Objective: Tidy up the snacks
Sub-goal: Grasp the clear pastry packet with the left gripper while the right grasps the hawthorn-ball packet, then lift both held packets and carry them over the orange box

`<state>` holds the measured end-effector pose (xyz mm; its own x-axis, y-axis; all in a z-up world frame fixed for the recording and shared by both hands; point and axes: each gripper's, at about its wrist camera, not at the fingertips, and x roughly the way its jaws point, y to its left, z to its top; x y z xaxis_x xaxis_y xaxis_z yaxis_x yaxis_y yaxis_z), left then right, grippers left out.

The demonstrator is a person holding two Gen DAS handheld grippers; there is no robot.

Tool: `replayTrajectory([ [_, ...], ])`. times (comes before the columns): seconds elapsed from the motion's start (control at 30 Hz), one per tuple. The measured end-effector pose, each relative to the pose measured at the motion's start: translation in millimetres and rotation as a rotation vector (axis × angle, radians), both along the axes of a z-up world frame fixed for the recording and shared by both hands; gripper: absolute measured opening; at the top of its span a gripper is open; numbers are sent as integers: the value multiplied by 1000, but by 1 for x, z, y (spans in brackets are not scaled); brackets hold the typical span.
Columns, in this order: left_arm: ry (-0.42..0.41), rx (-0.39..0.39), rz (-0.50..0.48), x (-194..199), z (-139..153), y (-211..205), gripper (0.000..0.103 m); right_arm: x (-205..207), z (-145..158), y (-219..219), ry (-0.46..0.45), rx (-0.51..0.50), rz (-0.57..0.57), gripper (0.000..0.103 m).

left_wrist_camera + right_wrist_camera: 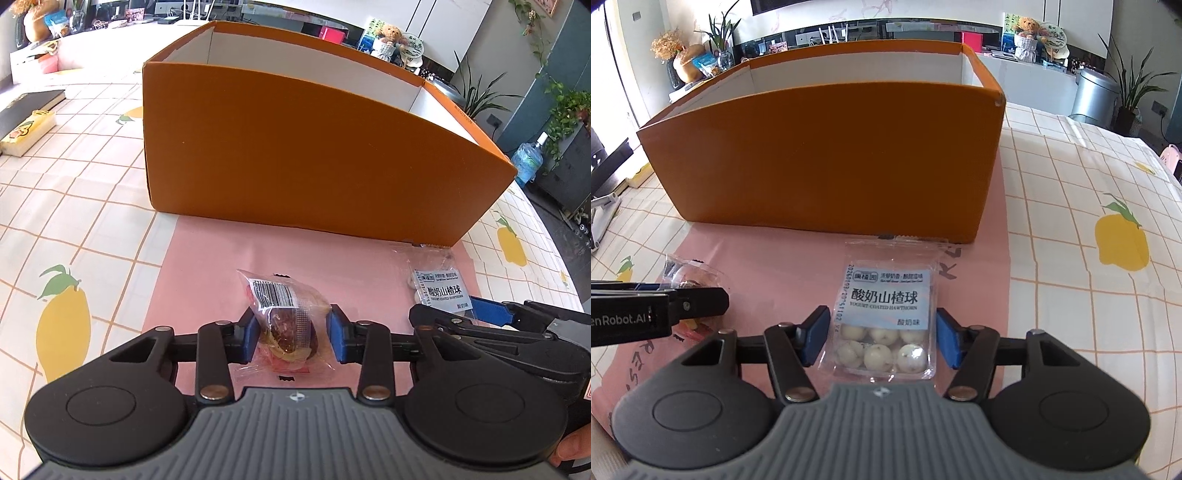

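An open orange box (295, 147) stands on a pink mat (207, 266); it also shows in the right wrist view (827, 155). A clear-wrapped date snack (286, 321) lies on the mat between the blue pads of my left gripper (291, 338); the pads sit at its sides with small gaps, not squeezing. A clear packet of yogurt hawthorn balls (886, 314) lies on the mat between the pads of my right gripper (882, 338), which is open around it. The packet also shows in the left wrist view (439, 288), and the date snack in the right wrist view (689, 280).
The table has a checked cloth with lemon prints (62, 325). A black book (26, 107) and a yellow-white pack (27, 133) lie at the far left. A water jug (528, 158) and plants stand beyond the table's right edge.
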<state>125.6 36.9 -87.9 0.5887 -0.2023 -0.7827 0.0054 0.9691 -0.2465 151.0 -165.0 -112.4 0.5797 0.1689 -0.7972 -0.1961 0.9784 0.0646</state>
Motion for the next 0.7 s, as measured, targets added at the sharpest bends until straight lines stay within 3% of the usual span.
replayTrajectory([
  [0.37, 29, -17, -3, -9, 4, -1, 39, -13, 4, 0, 40, 65, 36, 52],
  [0.7, -27, -28, -23, -33, 38, 0, 39, -54, 27, -2, -31, 116, 19, 52],
])
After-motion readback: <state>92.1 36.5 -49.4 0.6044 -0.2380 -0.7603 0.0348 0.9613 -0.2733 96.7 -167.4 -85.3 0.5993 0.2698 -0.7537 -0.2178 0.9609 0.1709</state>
